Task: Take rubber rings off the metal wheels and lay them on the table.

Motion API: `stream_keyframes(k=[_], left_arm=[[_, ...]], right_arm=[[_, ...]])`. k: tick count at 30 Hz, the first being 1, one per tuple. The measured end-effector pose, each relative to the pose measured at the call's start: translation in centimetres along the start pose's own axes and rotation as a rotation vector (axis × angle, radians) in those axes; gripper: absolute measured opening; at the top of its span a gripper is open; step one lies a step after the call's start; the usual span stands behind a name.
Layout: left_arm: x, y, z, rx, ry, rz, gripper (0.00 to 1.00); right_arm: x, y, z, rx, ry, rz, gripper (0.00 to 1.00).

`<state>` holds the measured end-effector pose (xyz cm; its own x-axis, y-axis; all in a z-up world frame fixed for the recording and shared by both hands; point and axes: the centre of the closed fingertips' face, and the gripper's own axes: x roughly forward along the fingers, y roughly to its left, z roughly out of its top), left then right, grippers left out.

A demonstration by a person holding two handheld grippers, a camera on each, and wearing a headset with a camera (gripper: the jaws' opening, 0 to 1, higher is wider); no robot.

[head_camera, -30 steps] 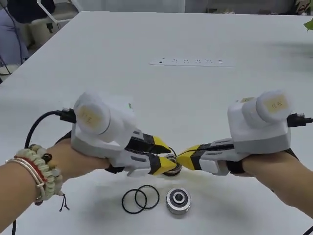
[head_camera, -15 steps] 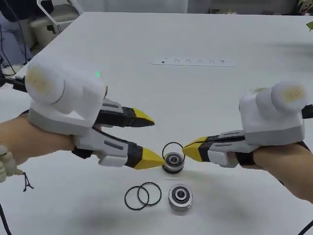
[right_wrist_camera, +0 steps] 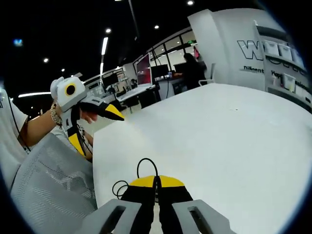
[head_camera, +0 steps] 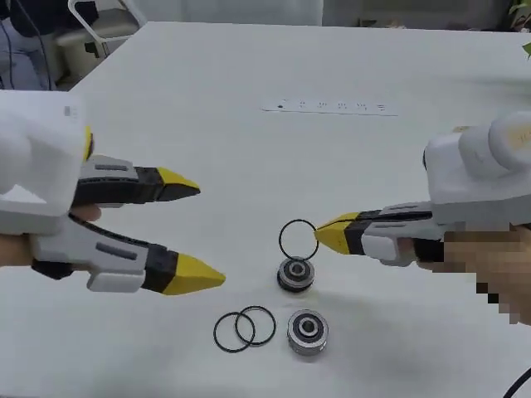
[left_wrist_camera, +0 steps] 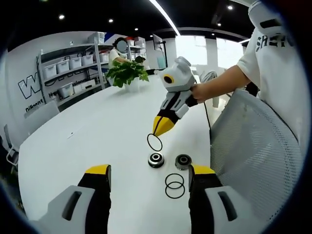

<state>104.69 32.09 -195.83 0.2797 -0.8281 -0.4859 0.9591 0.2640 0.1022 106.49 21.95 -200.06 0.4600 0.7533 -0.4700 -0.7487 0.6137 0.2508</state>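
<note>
Head view: rubber ring [head_camera: 298, 240] pinched in right claw [head_camera: 319, 235], above wheel [head_camera: 295, 274].

Office-like lab: shelves of storage bins [left_wrist_camera: 70, 66], desk monitors [right_wrist_camera: 145, 69], a mesh chair [left_wrist_camera: 253, 141], long white table [head_camera: 249, 66].

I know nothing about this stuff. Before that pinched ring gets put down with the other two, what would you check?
1. Grip: right gripper shut on the rubber ring: ok.
2. Ring free of the far wheel, hanging above it: ok.
3. Left gripper open, off to the side: ok.
4. Bare table beside the two laid rings: ok.
5. Rings left on the far wheel or the near wheel: cannot tell.
</note>
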Motion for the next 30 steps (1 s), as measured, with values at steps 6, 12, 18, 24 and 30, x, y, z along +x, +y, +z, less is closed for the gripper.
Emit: stream_keyframes(k=[6, 12, 18, 24, 30], left_arm=[[-2.3, 0.2, -1.0, -0.025, 0.0, 0.061, 0.65], [-3.9, -0.3, -2.5, -0.057, 0.007, 0.1, 0.68], [-4.5, -0.9, -3.9, -0.109, 0.011, 0.131, 0.7], [-5.2, -1.3, -5.4, -0.165, 0.024, 0.171, 0.7], [-5.1, -2.4, -6.2, -0.208, 0.022, 0.168, 0.7]], right_arm=[[0.1, 0.7, 0.6, -0.005, -0.01, 0.017, 0.0], [0.7, 2.0, 1.1, -0.01, -0.008, 0.06, 0.0], [1.9, 3.8, 0.5, -0.037, 0.031, 0.116, 0.0], [3.3, 5.3, -1.3, -0.069, 0.101, 0.164, 0.0], [4.3, 5.8, -3.7, -0.104, 0.182, 0.188, 0.0]])
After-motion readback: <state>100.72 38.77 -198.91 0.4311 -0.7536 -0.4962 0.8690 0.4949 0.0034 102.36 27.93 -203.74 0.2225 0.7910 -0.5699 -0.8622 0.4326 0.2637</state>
